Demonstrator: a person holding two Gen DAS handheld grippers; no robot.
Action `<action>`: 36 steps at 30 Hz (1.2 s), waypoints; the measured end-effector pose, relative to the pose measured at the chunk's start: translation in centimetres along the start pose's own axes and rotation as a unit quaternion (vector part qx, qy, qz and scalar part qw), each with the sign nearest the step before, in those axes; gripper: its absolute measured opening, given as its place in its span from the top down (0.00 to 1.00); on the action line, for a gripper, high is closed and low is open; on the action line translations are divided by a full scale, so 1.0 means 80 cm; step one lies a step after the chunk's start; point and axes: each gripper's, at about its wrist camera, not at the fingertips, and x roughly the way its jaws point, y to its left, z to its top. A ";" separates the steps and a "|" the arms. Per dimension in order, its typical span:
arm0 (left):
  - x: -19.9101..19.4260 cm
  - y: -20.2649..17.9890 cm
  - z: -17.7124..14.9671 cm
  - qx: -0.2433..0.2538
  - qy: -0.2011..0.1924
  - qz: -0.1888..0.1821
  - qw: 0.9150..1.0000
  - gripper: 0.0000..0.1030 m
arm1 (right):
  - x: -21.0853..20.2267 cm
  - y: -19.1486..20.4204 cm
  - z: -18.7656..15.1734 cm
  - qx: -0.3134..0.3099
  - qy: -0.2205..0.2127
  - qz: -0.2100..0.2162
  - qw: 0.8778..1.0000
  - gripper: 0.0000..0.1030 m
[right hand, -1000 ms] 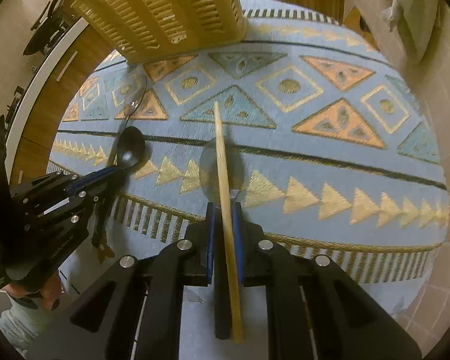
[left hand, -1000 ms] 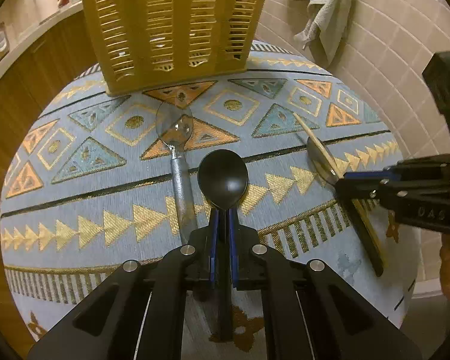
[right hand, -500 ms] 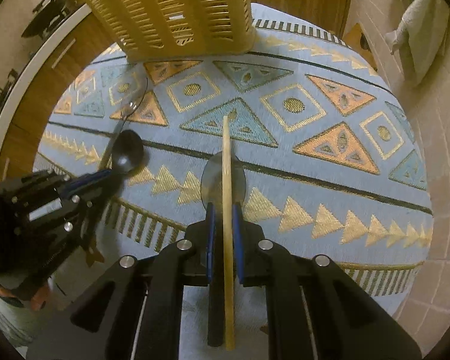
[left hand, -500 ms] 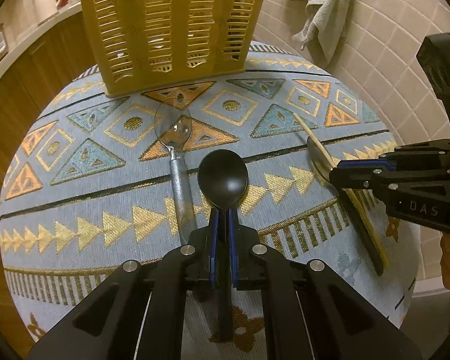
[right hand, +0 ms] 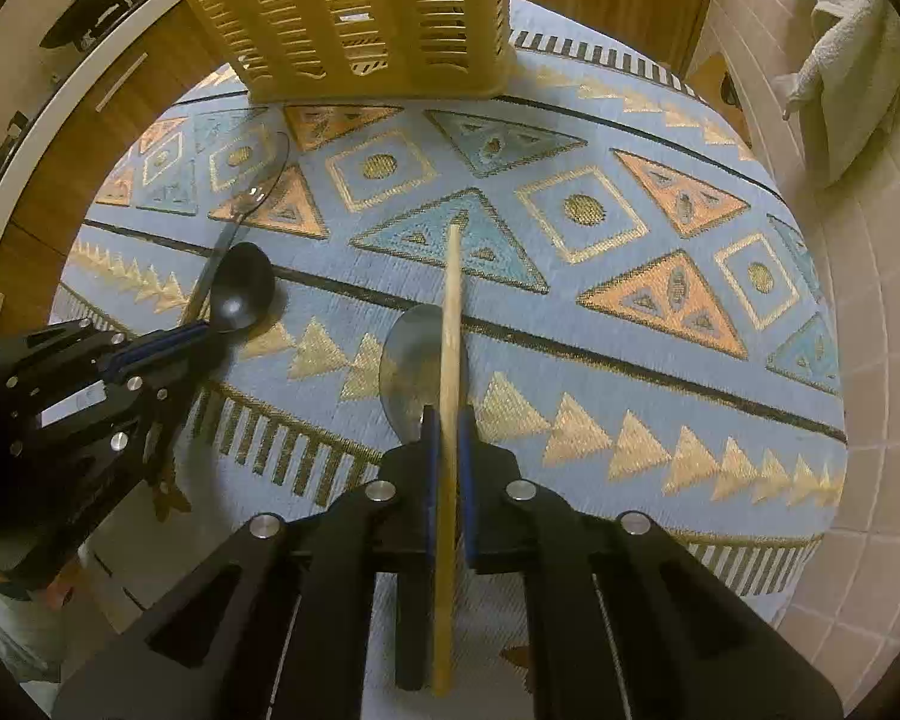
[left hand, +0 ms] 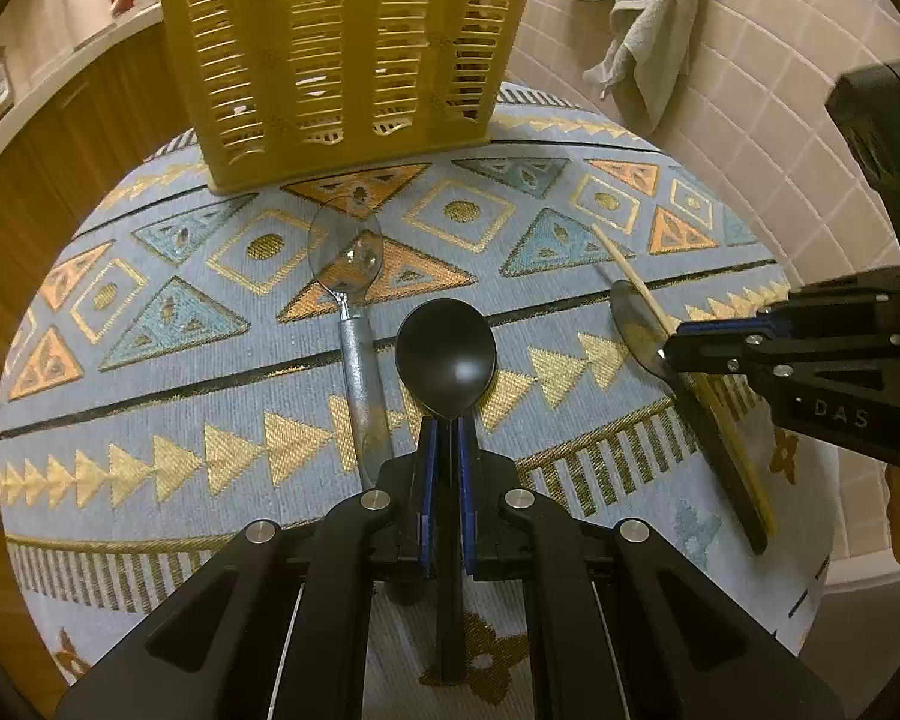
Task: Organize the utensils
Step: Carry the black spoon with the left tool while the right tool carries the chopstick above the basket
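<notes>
My left gripper (left hand: 445, 426) is shut on a black spoon (left hand: 446, 357), bowl forward, just above the patterned cloth; it also shows in the right wrist view (right hand: 241, 288). My right gripper (right hand: 445, 420) is shut on a wooden chopstick (right hand: 450, 324) that lies over a grey spoon (right hand: 405, 372) with a dark handle. A clear spoon with a grey handle (left hand: 354, 312) lies on the cloth left of the black spoon. A yellow slotted utensil basket (left hand: 342, 54) stands at the cloth's far edge.
The blue and gold patterned cloth (left hand: 150, 396) covers a small round table. A tiled wall (left hand: 750, 120) with a hanging grey towel (left hand: 648, 42) is to the right. A wooden counter with a white mug (left hand: 93, 3) is at the far left.
Both grippers have risen slightly and drawn nearer the basket, each still holding its utensil. The right gripper has turned so the chopstick points more straight ahead.
</notes>
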 end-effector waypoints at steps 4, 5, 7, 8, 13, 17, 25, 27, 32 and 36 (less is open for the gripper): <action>-0.003 0.013 -0.003 -0.028 -0.010 -0.027 0.999 0.96 | -0.011 -0.014 -0.006 0.021 -0.022 0.020 0.999 0.96; -0.006 0.015 -0.004 -0.034 -0.016 -0.033 0.999 0.96 | -0.017 -0.018 -0.007 0.026 -0.032 0.028 0.999 0.96; -0.014 0.018 -0.007 -0.042 -0.034 -0.048 0.997 0.96 | -0.028 -0.021 -0.007 0.026 -0.051 0.043 0.997 0.96; -0.020 0.019 -0.007 -0.046 -0.046 -0.057 0.996 0.96 | -0.035 -0.021 -0.007 0.025 -0.063 0.051 0.996 0.96; -0.059 0.023 -0.004 -0.061 -0.122 -0.082 0.987 0.96 | -0.080 -0.009 -0.004 0.010 -0.140 0.085 0.986 0.96; -0.101 0.034 0.006 -0.083 -0.188 -0.089 0.975 0.96 | -0.120 -0.005 -0.004 0.014 -0.224 0.135 0.965 0.96; -0.203 0.067 0.048 -0.103 -0.369 -0.072 0.921 0.96 | -0.197 -0.001 0.035 0.020 -0.383 0.127 0.915 0.96; -0.221 0.076 0.063 -0.105 -0.418 -0.063 0.900 0.96 | -0.211 0.000 0.048 0.022 -0.423 0.118 0.898 0.96; -0.232 0.091 0.104 -0.122 -0.487 -0.066 0.862 0.96 | -0.222 -0.007 0.090 0.032 -0.463 0.101 0.880 0.96; -0.219 0.105 0.143 -0.130 -0.497 -0.082 0.854 0.96 | -0.219 -0.009 0.129 0.031 -0.479 0.084 0.873 0.96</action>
